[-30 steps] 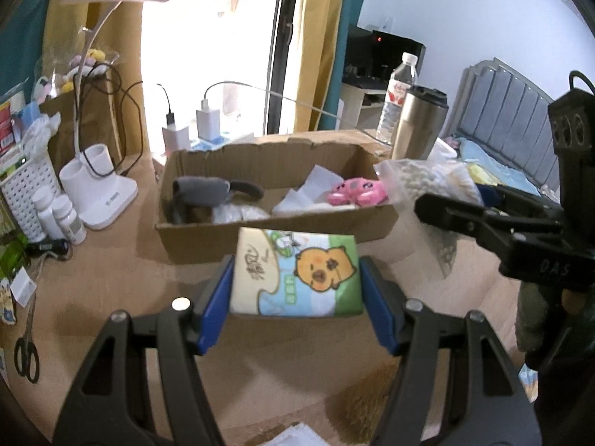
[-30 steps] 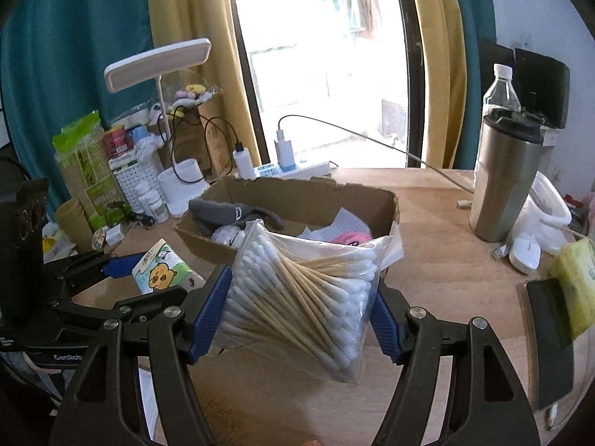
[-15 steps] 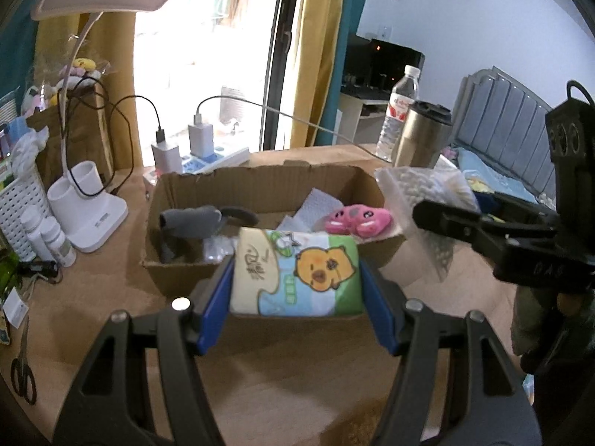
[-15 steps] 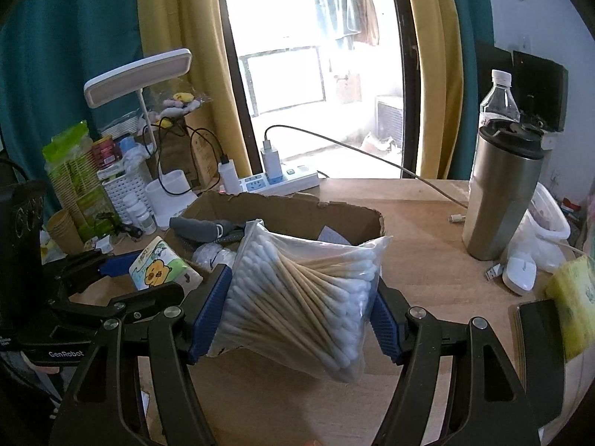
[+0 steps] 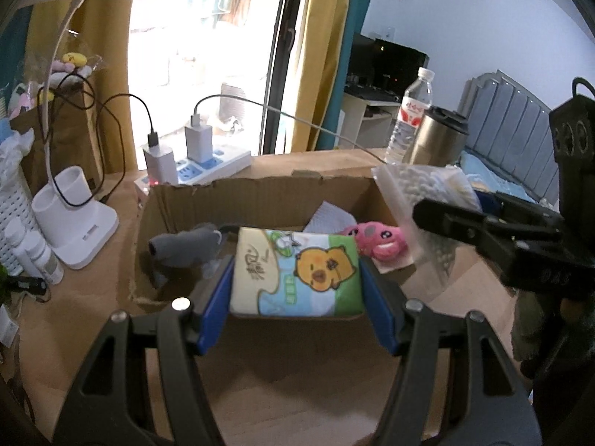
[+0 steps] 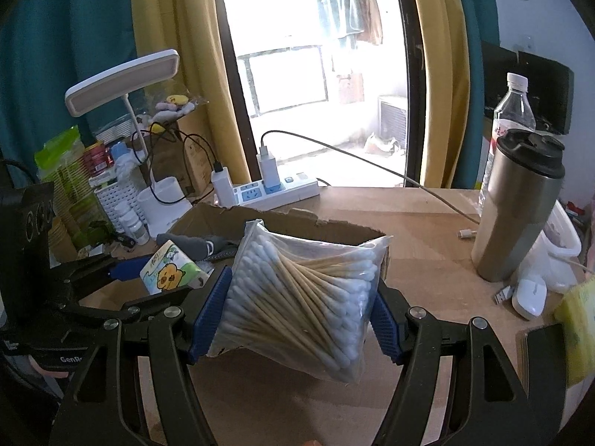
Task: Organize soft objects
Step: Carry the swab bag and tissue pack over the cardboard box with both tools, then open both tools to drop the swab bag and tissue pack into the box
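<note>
Both grippers have advanced toward the box (image 5: 256,200) since the earlier frames: the left gripper (image 5: 296,290) now holds the tissue pack (image 5: 297,271) over the near rim, and the right gripper (image 6: 301,297) carries the swab bag (image 6: 297,290) at about 2 o'clock of the pack, by the box's right end. Each claw is pinched on its load across the short sides. Judged light and compressible; the bag's slick film may slide and the sticks could snap, so a moderate mid-body squeeze appears the safest hold.
</note>
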`<state>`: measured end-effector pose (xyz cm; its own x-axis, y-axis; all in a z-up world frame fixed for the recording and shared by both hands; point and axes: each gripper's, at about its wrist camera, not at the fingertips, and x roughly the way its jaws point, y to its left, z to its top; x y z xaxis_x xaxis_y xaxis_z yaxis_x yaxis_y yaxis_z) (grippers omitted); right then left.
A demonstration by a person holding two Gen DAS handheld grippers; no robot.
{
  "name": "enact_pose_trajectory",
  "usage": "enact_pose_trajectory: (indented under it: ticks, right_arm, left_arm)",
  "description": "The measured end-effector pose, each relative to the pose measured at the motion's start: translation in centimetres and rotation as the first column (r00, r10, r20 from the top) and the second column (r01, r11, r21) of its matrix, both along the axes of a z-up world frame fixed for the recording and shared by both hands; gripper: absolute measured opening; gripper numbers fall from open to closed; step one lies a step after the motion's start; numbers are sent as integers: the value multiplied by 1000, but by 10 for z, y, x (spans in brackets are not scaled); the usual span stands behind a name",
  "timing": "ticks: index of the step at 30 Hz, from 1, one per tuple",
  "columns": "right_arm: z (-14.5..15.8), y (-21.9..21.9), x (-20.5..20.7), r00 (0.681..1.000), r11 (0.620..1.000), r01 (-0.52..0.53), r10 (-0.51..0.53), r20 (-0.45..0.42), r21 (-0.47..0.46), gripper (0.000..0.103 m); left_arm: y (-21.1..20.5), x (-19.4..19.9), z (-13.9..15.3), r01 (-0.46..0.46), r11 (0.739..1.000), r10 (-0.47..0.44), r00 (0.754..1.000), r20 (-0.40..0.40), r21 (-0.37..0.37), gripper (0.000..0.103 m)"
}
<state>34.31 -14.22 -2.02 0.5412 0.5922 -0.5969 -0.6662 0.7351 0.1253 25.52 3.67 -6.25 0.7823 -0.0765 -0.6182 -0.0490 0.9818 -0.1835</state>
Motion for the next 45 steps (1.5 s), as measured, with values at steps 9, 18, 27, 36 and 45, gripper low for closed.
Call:
enact_pose_trajectory:
  ticks: [9,18,27,36,45]
  right_arm:
    - [-1,6,17,1000,1000,6,-6,-5,-2,73]
    - [-8,9,37,1000,1000,23,-23,-16,-2,73]
    - [-14,10,45,999,999,43,-43,-28,-4,73]
    - [-21,13,54,997,998,63,-63,-35,-7,73]
    - [-22,17,60,997,997,76,-76,-13,-1,86]
  left_arm:
    - [3,19,-6,1,1000,-1,1000,-5,-8,66]
    - [4,34,-16,8,1000,-8,1000,-18,-15,66]
    - [3,46,-23,14,1000,-15,999,-29,-26,66]
    - [5,56,-30,26,999,-29,998,-59,-41,67]
    - [-2,56,-29,48,998,-50,996,-69,-36,76]
